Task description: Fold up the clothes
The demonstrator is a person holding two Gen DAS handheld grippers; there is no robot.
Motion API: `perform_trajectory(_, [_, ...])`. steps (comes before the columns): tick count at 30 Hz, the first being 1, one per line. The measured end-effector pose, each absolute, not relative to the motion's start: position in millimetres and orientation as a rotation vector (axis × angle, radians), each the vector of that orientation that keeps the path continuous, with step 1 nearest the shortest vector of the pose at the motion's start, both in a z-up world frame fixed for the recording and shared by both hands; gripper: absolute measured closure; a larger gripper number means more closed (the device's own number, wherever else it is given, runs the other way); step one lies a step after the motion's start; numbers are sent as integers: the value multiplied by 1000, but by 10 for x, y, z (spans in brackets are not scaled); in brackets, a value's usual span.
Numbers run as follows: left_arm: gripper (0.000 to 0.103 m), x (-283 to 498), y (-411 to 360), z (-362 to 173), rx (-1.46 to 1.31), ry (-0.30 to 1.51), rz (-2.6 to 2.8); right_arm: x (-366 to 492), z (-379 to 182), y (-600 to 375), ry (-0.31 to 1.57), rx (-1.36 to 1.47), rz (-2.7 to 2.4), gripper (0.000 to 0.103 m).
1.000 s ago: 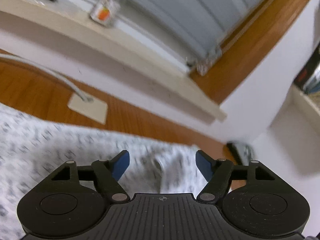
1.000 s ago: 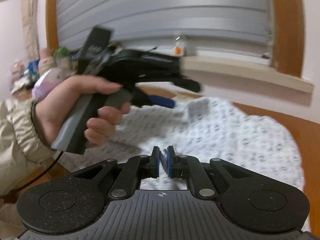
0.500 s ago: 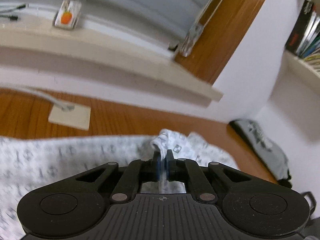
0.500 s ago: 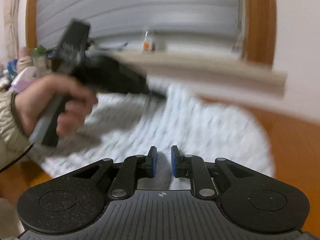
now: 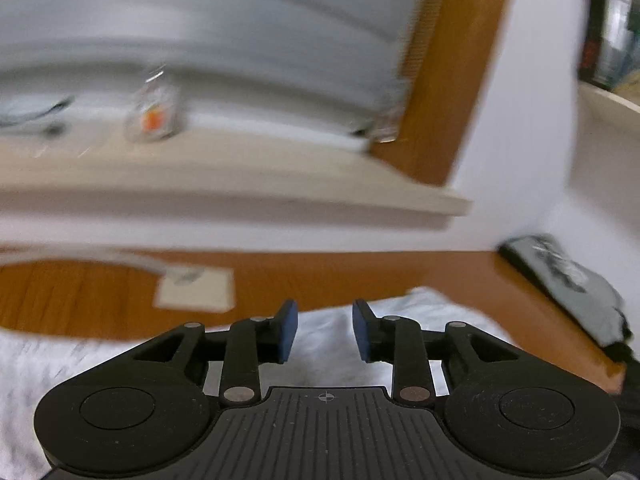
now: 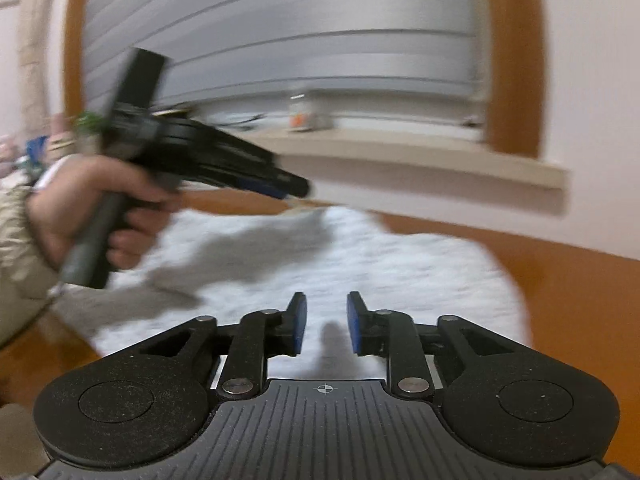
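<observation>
A white garment with a small grey print (image 6: 360, 256) lies spread on the wooden floor (image 6: 568, 304). In the left wrist view its far edge (image 5: 440, 312) shows beyond my left gripper (image 5: 325, 332), whose jaws are opening with nothing pinched between the blue pads. My right gripper (image 6: 327, 322) hovers over the garment's near part, jaws also opening, with nothing between them. The right wrist view shows a hand holding the left gripper (image 6: 280, 186) above the garment's far left edge. Both views are blurred by motion.
A window sill (image 5: 240, 184) with a small bottle (image 5: 154, 114) runs along the wall under grey blinds. A white floor plate with a cable (image 5: 196, 288) lies beyond the garment. A folded grey garment (image 5: 576, 280) sits at the right by the wall.
The left gripper closed on a fold of the garment's edge half a second ago, then let it go and rose. The right gripper went from shut to partly open.
</observation>
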State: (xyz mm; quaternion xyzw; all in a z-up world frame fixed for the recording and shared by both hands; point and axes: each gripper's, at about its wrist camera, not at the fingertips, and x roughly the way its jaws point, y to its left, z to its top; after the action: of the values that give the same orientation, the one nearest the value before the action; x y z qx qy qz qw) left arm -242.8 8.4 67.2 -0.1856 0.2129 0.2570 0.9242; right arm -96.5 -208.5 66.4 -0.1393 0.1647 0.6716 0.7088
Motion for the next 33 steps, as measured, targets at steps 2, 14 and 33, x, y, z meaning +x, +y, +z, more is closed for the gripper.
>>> perform_trajectory(2, [78, -2231, -32, 721, -330, 468, 449, -786, 683, -2145, 362, -299, 1430, 78])
perform_trajectory(14, [98, -1618, 267, 212, -257, 695, 494, -477, 363, -2592, 498, -267, 1371, 77])
perform_trajectory(33, [71, -2071, -747, 457, -134, 626, 392, -557, 423, -2744, 467, -223, 1413, 72])
